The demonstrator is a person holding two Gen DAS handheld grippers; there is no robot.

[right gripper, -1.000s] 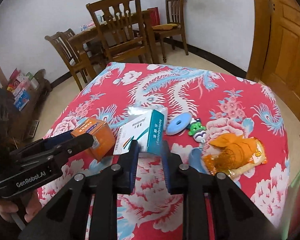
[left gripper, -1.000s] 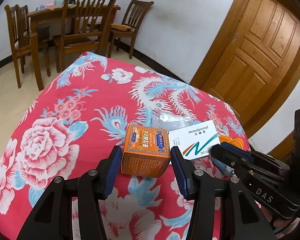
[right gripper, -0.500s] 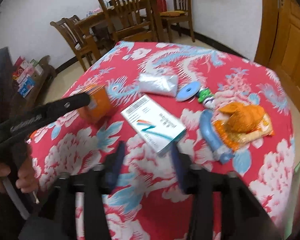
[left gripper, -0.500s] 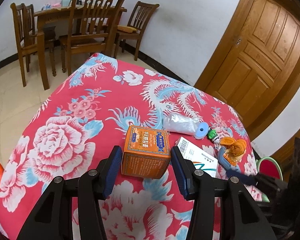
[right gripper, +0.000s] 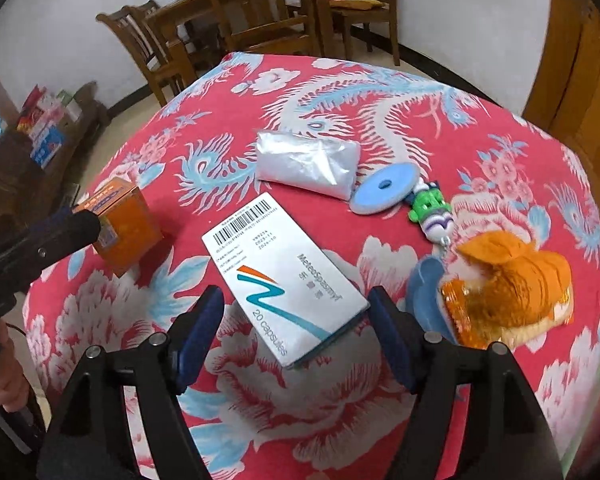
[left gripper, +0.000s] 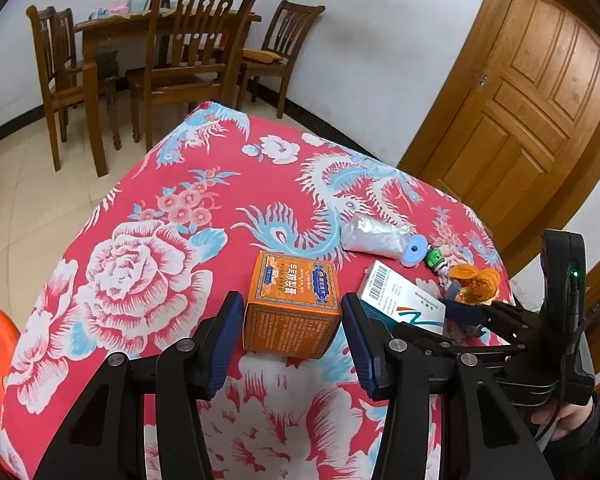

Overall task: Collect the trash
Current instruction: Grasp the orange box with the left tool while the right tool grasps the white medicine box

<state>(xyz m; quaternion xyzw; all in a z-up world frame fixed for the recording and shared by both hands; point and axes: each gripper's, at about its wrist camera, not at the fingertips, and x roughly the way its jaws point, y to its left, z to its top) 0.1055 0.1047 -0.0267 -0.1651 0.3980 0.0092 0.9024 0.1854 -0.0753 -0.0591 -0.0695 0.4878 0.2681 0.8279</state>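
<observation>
Left gripper (left gripper: 292,328): fingers clamp the sides of the orange box (left gripper: 294,302), which stands on the counter (left gripper: 148,248).
Right gripper (right gripper: 296,328): fingers wide and just opening, not touching the white capsule box (right gripper: 284,280) lying flat between them.
Capsule box: just right of the orange box.
Silver pouch (right gripper: 308,164): beyond the capsule box.
Orange wrapper (right gripper: 508,292): right of the capsule box.

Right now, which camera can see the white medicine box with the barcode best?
The right wrist view. There the white medicine box lies flat with its whole top showing, barcode and lettering readable, between the open fingers of the right gripper. The left wrist view shows only its barcode end; the right gripper hides the rest.
</observation>
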